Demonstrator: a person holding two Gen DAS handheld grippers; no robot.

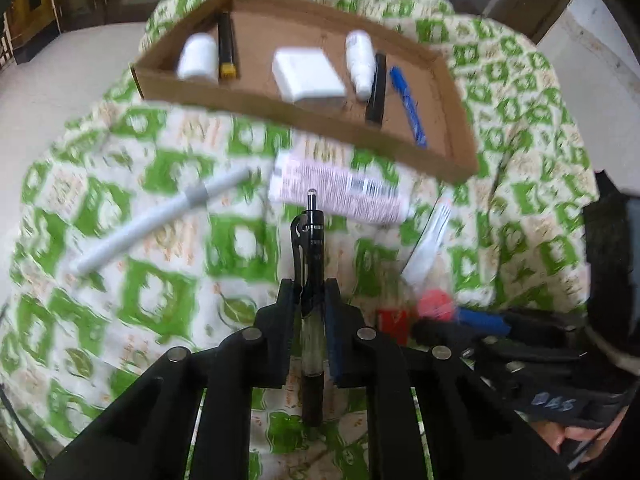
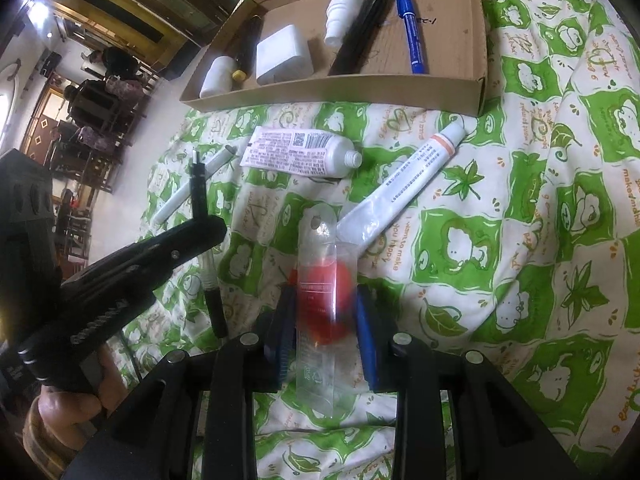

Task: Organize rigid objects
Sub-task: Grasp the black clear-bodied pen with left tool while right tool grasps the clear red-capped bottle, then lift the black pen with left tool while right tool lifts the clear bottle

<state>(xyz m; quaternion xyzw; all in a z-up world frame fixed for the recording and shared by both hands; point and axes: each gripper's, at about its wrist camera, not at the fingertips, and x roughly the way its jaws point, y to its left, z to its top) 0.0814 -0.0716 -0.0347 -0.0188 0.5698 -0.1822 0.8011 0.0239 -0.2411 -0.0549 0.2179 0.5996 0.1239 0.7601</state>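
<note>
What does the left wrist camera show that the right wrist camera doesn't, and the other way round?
Only the left wrist view: a white plastic fork on the bedsheet and the left gripper seen head-on, shut on a black pen.

Only the right wrist view: a long white ointment tube, the threaded neck of the capless tube, the right gripper closed on a clear package holding something red, and a hand.

Both: the cardboard tray with its blue marker, the white pen and the green patterned sheet.
</note>
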